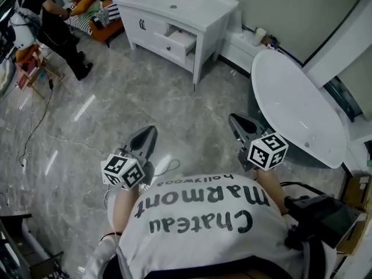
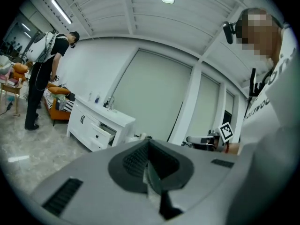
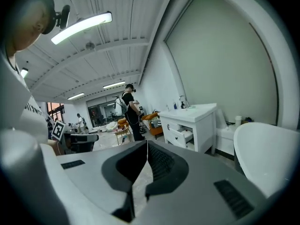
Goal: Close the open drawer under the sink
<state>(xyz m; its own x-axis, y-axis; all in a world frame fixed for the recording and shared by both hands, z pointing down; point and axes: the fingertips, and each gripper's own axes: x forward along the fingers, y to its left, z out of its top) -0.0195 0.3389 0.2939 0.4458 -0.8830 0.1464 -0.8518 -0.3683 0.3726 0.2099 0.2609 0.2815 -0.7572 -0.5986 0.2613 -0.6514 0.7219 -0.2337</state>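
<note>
The white sink cabinet point(image 1: 174, 16) stands far ahead on the marble floor. Its right-hand drawer point(image 1: 177, 42) is pulled open. In the left gripper view the cabinet point(image 2: 96, 121) and its open drawer point(image 2: 107, 131) show small at mid-left; in the right gripper view the drawer point(image 3: 182, 136) sits under the countertop. My left gripper point(image 1: 145, 138) and right gripper point(image 1: 241, 124) are held in front of my chest, well short of the cabinet. On both, the jaws are shut with nothing between them, as their own views show at the left gripper point(image 2: 149, 142) and right gripper point(image 3: 146, 144).
A white bathtub point(image 1: 296, 106) lies close on the right. Another person point(image 1: 55, 22) stands at the far left by an orange sofa point(image 1: 102, 25). Cables point(image 1: 40, 127) trail over the floor on the left. Open marble floor point(image 1: 145, 97) lies between me and the cabinet.
</note>
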